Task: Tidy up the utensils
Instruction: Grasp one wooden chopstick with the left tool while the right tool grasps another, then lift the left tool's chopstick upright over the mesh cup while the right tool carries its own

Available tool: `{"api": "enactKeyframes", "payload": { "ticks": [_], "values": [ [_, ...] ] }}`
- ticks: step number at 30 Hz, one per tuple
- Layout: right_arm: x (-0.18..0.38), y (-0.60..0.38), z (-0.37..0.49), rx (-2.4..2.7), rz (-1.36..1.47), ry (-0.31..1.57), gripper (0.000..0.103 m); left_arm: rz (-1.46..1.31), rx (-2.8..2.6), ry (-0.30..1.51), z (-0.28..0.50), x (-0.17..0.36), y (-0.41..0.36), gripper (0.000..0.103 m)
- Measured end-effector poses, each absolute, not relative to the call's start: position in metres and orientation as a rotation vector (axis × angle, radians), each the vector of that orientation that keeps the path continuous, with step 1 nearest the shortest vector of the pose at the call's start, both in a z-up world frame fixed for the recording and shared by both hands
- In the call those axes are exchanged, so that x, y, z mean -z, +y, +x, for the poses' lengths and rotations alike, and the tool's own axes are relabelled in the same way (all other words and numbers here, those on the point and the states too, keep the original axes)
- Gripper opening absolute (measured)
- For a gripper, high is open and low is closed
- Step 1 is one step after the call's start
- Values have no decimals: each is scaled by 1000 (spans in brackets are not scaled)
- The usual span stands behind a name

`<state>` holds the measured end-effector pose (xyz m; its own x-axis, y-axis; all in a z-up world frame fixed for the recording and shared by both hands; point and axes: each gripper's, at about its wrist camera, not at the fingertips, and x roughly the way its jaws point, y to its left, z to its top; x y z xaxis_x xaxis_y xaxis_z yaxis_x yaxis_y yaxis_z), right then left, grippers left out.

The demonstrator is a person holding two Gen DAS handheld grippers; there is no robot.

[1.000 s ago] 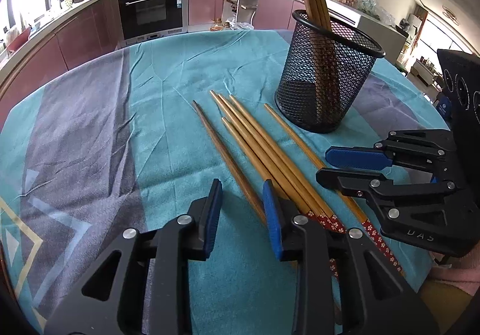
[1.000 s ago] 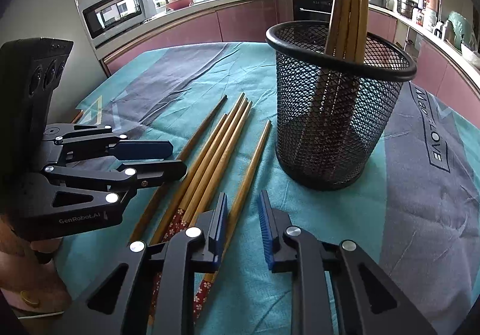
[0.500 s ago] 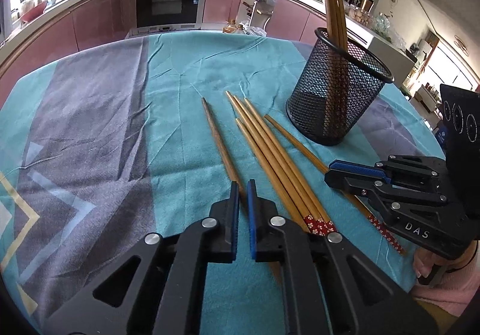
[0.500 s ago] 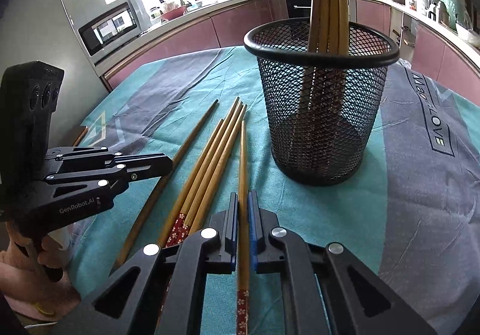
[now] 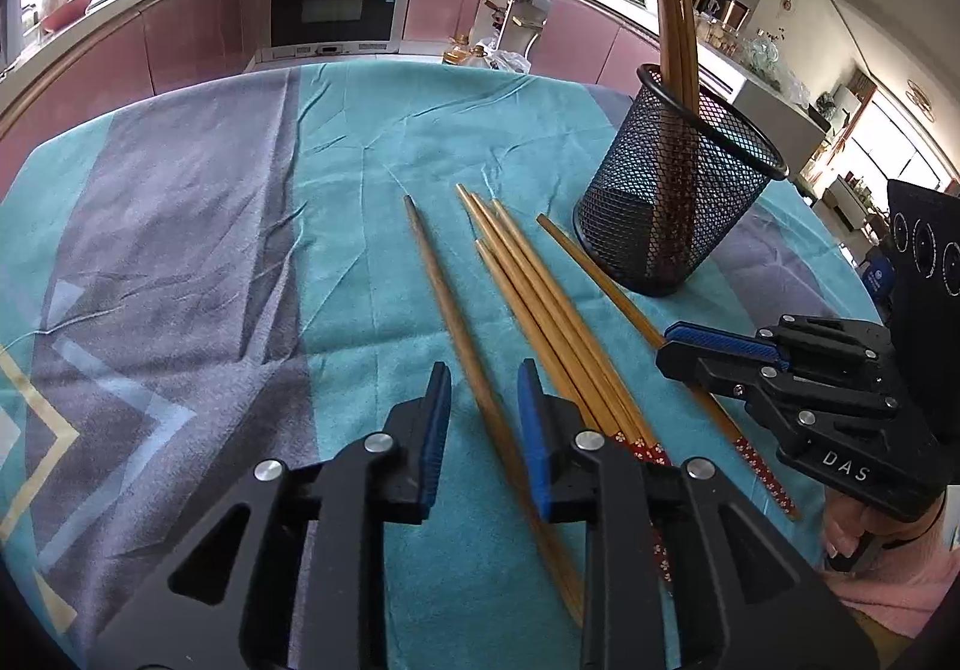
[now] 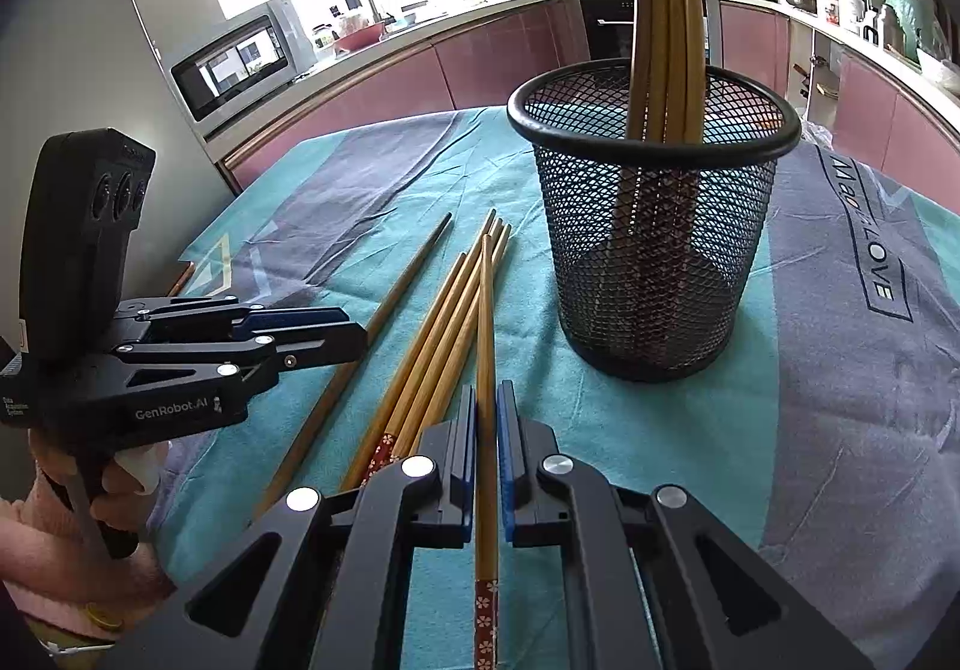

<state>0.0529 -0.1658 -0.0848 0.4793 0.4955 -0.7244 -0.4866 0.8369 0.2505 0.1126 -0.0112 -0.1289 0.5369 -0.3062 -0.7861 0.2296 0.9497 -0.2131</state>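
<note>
Pick-up step. The right tool point(image 6: 486, 466) is clenched on one chopstick point(image 6: 485, 346), its tip just beside the loose chopsticks point(image 5: 540, 304) lying on the tabletop point(image 5: 360, 141) near the mesh holder point(image 6: 654, 250). The left tool point(image 5: 483, 418), jaws opening, straddles a darker chopstick point(image 5: 444, 304) without gripping it. Next, by judgement: lift the held stick, upend it, and drop it into the holder among those already standing.

"DAS" on the right tongs point(image 5: 714, 349), "GenRobot.AI" on the left tongs point(image 6: 354, 337), "LOVE" on the tablecloth point(image 6: 882, 274).
</note>
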Motion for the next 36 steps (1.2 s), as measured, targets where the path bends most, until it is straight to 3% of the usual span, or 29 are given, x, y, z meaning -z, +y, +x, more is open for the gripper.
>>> {"api": "enactKeyframes", "payload": {
  "ticks": [5,7,14,36],
  "values": [
    [86,-159,52,-613,-2,885,6,-31,310,956,117,134,-19,22],
    [86,-159,51,-617,-5,883,6,-13,289,954,118,134,-21,13],
    [83,-160,49,-621,-2,873,6,-43,272,938,117,132,-18,8],
    [44,-183,38,-663,70,767,6,-143,438,806,88,77,-1,8]
  ]
}}
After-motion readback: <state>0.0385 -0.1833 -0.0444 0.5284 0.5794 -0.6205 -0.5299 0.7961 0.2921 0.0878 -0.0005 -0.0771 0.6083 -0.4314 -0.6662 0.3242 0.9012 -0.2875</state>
